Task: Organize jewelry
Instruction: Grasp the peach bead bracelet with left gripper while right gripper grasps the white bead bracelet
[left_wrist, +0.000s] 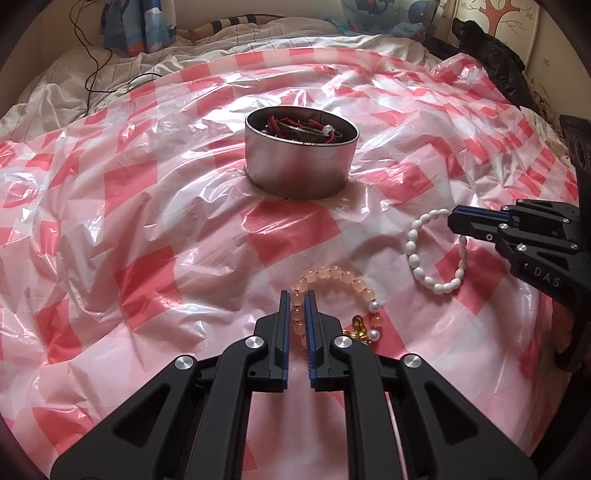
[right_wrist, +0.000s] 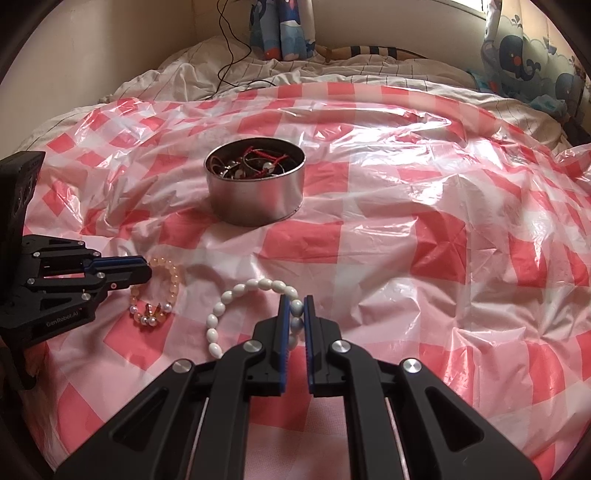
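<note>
My left gripper (left_wrist: 297, 295) is closed around the left side of the pink bead bracelet (left_wrist: 334, 275), which lies flat on the checked plastic sheet (left_wrist: 147, 229); the round tin (left_wrist: 301, 162) stands straight ahead of it, a little right; my right gripper (right_wrist: 295, 300) is closed on the white bead bracelet (right_wrist: 251, 288) at its right side; for this one the tin lies ahead and left; both arms seem about equally near.
</note>
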